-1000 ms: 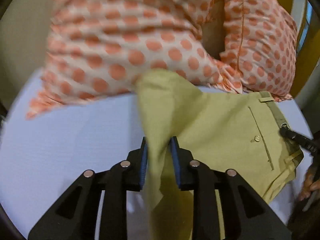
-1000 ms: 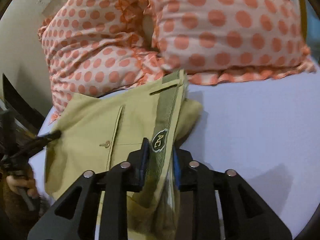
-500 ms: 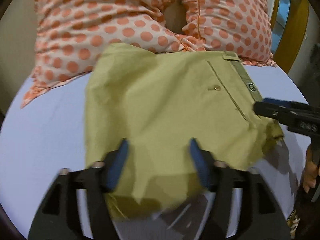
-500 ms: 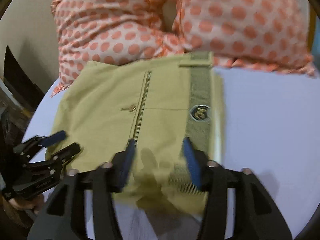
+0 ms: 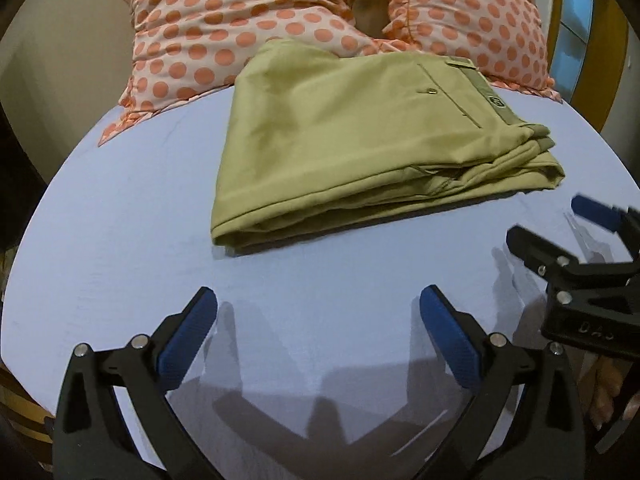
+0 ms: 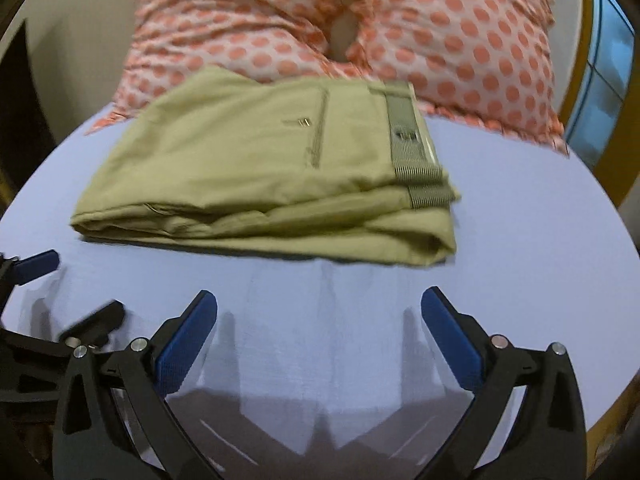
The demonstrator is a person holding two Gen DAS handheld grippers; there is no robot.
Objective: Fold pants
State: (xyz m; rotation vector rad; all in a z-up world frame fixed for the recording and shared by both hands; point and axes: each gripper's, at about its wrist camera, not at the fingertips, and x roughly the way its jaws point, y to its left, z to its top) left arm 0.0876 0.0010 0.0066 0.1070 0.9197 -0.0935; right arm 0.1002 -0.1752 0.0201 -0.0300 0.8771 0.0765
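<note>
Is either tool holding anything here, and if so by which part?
Nothing is held. The left tool and right tool are both open over the bedsheet, apart from the folded pants.

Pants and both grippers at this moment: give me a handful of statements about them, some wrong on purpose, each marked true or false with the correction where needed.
1. The pants lie folded in a stack on the bed sheet. True.
2. The left gripper is clamped on the pants. False: its jaws stand wide apart over bare sheet, short of the fabric.
3. The right gripper is open and holds nothing. True.
4. The pants' waistband is hidden under the fold. False: it lies on top, along the right edge.
5. The far edge of the pants reaches the polka-dot pillows. True.
</note>
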